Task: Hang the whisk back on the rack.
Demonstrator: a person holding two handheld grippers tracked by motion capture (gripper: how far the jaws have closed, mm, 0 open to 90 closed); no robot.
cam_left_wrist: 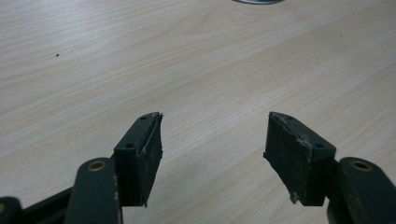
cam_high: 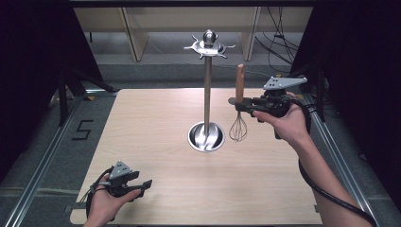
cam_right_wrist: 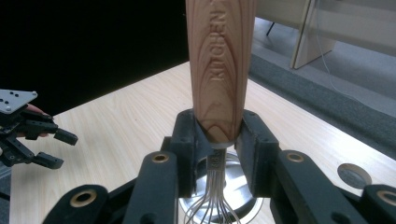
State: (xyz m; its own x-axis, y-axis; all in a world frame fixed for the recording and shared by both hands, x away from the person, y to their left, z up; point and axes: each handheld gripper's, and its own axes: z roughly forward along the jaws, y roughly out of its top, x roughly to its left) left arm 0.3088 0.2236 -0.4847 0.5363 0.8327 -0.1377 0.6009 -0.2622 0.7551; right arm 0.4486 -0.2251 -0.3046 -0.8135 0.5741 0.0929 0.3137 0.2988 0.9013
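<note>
1. The right hand-held gripper (cam_high: 243,101) is up in the air over the right side of the bench (cam_high: 156,118), held by the person's right hand (cam_high: 286,124)
2. Its two black jaws are clamped on a whisk (cam_high: 239,106), right at the bottom end of the wooden handle
3. The whisk stands upright: the wooden handle (cam_right_wrist: 220,70) points up and the wire loops (cam_right_wrist: 212,205) hang down
4. The wire loops hang above the bench, just beside the round metal base (cam_high: 206,137) of a tall stand (cam_high: 207,90)
5. The stand is in the middle of the bench. It has a thin pole and a ring of little hooks (cam_high: 209,46) at the top, with a ball on it
6. The whisk is near the pole but is not touching it
7. The left hand-held gripper (cam_high: 142,187) is low at the front left of the bench, held by the left hand (cam_high: 106,201)
8. Its jaws are wide apart with only bare wood between them
9. The two pads (cam_left_wrist: 149,158) point across the bench toward the stand
10. The left hand-held gripper is well apart from the whisk
</note>
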